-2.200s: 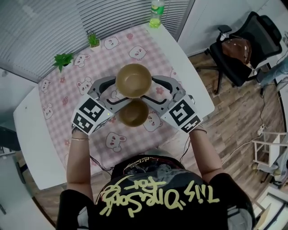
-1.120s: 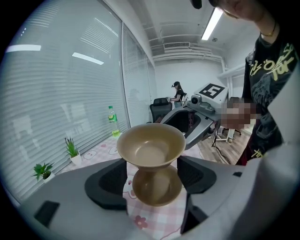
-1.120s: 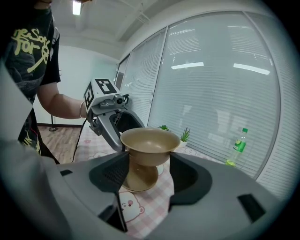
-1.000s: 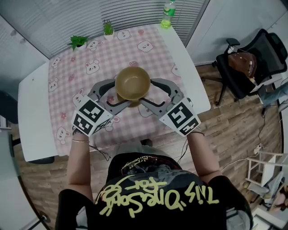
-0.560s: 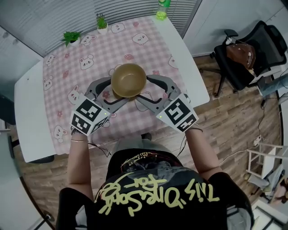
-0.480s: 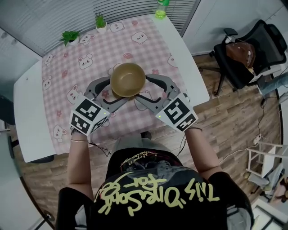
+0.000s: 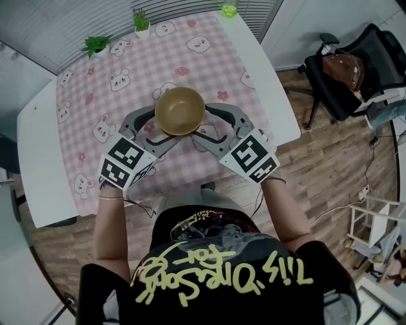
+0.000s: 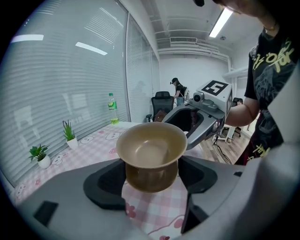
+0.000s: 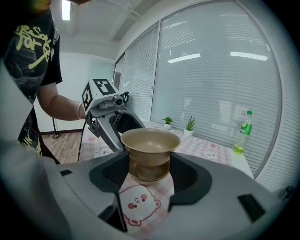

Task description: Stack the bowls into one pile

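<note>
Bowls number two: the top bowl (image 7: 179,110) sits nested in the lower bowl (image 9: 149,175) at the middle of the table (image 7: 37,162). My two claws, left gripper (image 7: 154,130) and right gripper (image 7: 208,127), each clamp the top bowl's sides, jaws bowl-width apart. Far off stand a left plant (image 7: 96,44), a right plant (image 7: 141,20) and one bottle (image 7: 228,9).

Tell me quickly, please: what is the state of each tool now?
Left tool: closed on the bowl.
Right tool: closed on the same bowl, from the opposite side.
</note>
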`<state>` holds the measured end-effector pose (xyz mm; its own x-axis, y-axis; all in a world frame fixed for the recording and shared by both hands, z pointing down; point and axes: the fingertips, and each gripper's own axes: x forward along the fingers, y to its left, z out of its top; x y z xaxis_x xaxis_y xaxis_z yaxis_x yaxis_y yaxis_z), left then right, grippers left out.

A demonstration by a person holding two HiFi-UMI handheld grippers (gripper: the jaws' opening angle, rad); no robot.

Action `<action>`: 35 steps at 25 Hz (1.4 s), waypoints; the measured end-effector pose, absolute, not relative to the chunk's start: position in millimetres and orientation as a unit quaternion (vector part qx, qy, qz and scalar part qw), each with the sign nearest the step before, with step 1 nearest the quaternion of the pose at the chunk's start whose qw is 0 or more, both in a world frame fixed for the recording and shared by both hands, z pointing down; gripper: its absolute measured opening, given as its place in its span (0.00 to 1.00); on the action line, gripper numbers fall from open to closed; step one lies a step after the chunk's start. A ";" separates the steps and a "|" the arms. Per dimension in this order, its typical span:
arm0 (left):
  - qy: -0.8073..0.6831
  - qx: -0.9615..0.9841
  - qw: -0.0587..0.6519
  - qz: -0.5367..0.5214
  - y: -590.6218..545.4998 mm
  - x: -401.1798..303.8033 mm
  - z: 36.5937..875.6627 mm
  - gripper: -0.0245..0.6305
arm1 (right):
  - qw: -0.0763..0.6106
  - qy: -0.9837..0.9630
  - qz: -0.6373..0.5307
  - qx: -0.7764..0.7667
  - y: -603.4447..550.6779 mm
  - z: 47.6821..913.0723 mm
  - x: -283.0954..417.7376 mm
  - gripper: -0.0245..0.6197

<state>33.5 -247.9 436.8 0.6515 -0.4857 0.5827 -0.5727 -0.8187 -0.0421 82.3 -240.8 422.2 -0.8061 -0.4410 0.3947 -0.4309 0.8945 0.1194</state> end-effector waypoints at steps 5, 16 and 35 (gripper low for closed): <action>-0.290 0.901 0.073 0.315 -249.2 30.8 443.4 0.57 | 0.212 -0.950 0.001 0.230 -242.5 430.7 80.0 0.46; -0.279 0.893 0.085 0.344 -248.7 25.3 458.4 0.57 | 0.220 -0.948 0.024 0.227 -242.6 446.9 75.5 0.46; -0.275 0.888 0.089 0.358 -244.2 26.0 468.6 0.58 | 0.225 -0.946 0.041 0.228 -239.1 459.5 76.0 0.46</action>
<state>26.0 -244.2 468.6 0.5923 -0.4243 0.6849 -0.5522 -0.8328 -0.0384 76.0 -239.1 459.5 -0.7944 -0.4136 0.4448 -0.4505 0.8924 0.0253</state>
